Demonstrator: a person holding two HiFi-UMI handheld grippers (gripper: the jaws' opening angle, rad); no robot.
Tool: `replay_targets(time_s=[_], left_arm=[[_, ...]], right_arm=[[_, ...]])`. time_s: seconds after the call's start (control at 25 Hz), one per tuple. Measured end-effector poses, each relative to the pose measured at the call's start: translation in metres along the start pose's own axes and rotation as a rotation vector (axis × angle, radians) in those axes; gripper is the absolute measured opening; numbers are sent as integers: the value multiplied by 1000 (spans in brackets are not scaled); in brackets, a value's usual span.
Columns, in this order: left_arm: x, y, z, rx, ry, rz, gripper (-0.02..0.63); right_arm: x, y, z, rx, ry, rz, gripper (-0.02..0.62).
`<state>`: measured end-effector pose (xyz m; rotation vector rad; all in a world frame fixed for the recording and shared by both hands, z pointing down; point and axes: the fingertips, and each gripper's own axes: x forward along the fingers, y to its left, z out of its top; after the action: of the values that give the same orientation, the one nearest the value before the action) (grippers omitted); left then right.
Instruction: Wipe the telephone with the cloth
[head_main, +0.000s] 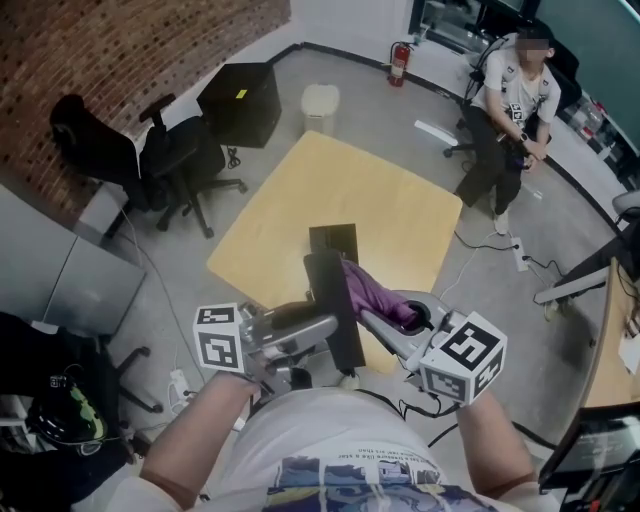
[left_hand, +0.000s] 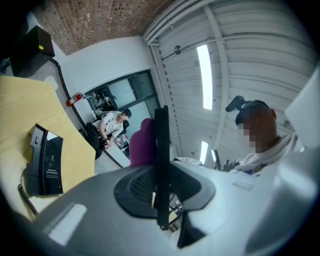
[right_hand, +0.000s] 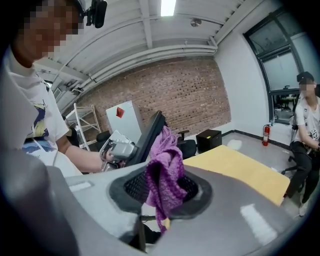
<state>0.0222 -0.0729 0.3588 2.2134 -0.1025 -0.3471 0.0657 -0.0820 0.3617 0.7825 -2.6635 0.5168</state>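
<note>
I judge the wiping to be under way, on the part of the telephone that I hold up rather than on the part left on the desk. My left tongs are closed on the thin edge of a long, flat black piece, which I take to be the handset. It stands nearly upright between the jaws, lifted clear of the desk at its near edge, close to my body.

My right tongs are clamped on a bunch of the purple cloth. It spills out of the jaws and hangs in a loose fold. In the head view the cloth lies against the right face of the handset, about halfway up, with the right tongs just beside it.

The telephone base lies flat near the middle of the desk. It is beyond the handset and well apart from both tongs.

The next move calls for a firm left grip while the right tongs draw the cloth along that face. Pressure should stay light, so that the slim piece does not twist in the jaws. After that I would turn the handset to offer its other side. Reaching the base means carrying the cloth farther out over the desk.
</note>
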Motion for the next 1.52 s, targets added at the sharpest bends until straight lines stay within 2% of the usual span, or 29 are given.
replay_targets(time_s=[0.76,0.92,1.24,1.4,1.52], left_arm=[[-9,6,25,4,-39,0,85],[-9,5,25,-11,-32,-18,86],[-5,-3,11,-31,19,-66,85],[-4,-7,3,-39,42,-86,86],[-5,-8,0,-48,54,-94,86]], right_arm=[[-14,25,-61,-13,144,85,84],[-14,15,-69,-38,176,51,84],[-4,-16,-12,-60,38,-55,84],[6,-16,17,-79,-33,-63,84],[15,-9,25,-96,-40,-34,84]])
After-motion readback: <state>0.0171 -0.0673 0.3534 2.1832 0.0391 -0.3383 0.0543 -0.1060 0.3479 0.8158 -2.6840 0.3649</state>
